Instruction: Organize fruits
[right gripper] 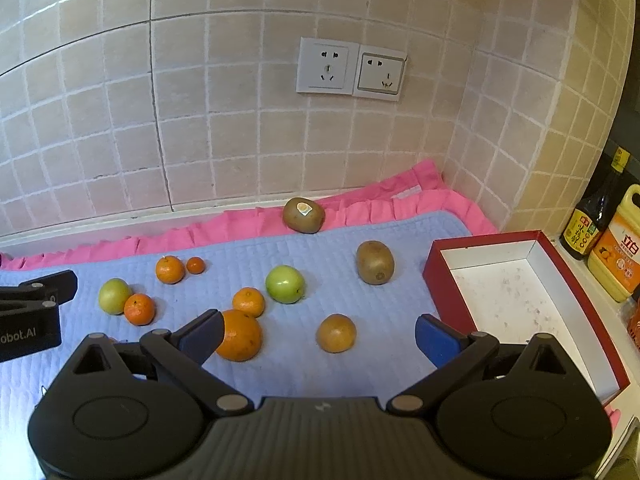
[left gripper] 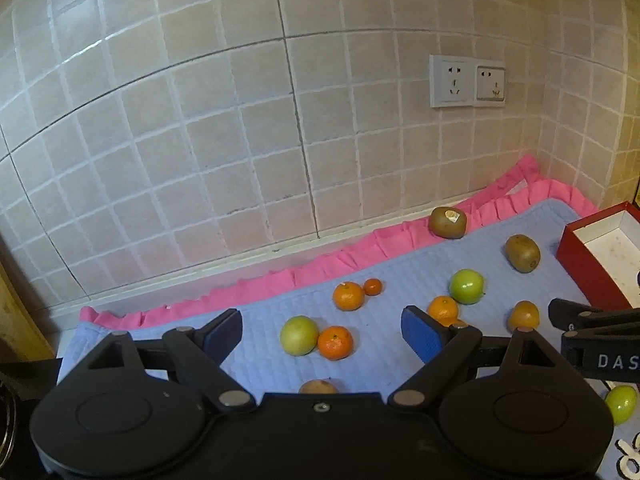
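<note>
Fruit lies scattered on a blue quilted mat (right gripper: 320,248): several oranges, two green apples (right gripper: 285,284) (right gripper: 115,296), two kiwis (right gripper: 375,262) (right gripper: 303,214). My right gripper (right gripper: 320,334) is open above the mat; a large orange (right gripper: 239,335) sits by its left finger and a dull orange fruit (right gripper: 336,333) lies between the fingers. A red box (right gripper: 438,280) with a white, empty inside stands to its right. My left gripper (left gripper: 322,334) is open over a green apple (left gripper: 299,335) and an orange (left gripper: 335,343). The right gripper (left gripper: 592,326) shows at that view's right edge.
A tiled wall with two sockets (right gripper: 350,67) backs the counter. The mat has a pink frill (right gripper: 240,224) along the wall. A dark sauce bottle (right gripper: 594,216) and a yellow jug (right gripper: 618,248) stand right of the box. Another green apple (left gripper: 620,403) lies near the mat's front.
</note>
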Available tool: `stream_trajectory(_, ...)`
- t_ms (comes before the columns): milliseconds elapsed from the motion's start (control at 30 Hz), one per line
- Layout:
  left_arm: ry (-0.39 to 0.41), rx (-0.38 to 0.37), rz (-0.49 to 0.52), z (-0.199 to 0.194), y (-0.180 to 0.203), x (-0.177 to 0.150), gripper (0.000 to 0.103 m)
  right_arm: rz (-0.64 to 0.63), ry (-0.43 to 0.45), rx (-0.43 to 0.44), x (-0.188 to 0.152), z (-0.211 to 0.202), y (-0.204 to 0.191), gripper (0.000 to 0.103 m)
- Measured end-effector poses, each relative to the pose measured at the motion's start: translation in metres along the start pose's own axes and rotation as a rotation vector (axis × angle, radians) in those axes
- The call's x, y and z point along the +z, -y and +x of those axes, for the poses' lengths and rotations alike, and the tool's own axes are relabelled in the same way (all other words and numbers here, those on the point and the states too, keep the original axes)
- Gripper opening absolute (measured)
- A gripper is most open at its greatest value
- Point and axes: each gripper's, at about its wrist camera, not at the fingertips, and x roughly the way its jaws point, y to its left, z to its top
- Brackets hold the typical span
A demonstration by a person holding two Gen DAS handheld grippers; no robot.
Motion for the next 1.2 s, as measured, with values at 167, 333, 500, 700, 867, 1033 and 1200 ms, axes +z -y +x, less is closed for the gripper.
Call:
stream_trajectory(167, 0.002, -0.006, 0.001, -0.002, 0.004, 0.001, 0.103, 0.003, 0.0, 0.001, 0.0, 0.0, 0.001, 0.103)
stream_trajectory(333, -0.006, -0.011, -0.005, 0.0, 0.005, 0.0, 0.103, 0.009, -0.001, 0.006, -0.001, 0.0, 0.0, 0.103)
stream_trajectory(500, -0.005, -0.011, -0.005, -0.001, 0.005, -0.001, 0.103, 0.03, 0.009, 0.016, 0.0, -0.004, 0.003, 0.103)
stream_trajectory(700, -0.002, -0.011, 0.003, -0.003, 0.004, -0.004, 0.103, 0.028, 0.008, 0.017, -0.002, -0.005, 0.003, 0.103)
stream_trajectory(867, -0.003, -0.01, 0.004, -0.004, 0.005, -0.006, 0.103, 0.034, 0.002, 0.02, -0.003, -0.004, 0.004, 0.103)
stream_trajectory(1033, -0.001, -0.013, 0.026, -0.002, 0.001, -0.008, 0.103, 0.028, -0.003, 0.028, -0.003, -0.002, 0.006, 0.103)
stream_trajectory(1200, 0.021, -0.029, 0.079, -0.002, -0.026, -0.003, 0.103, -0.002, 0.025, 0.01, 0.007, -0.002, 0.023, 0.103)
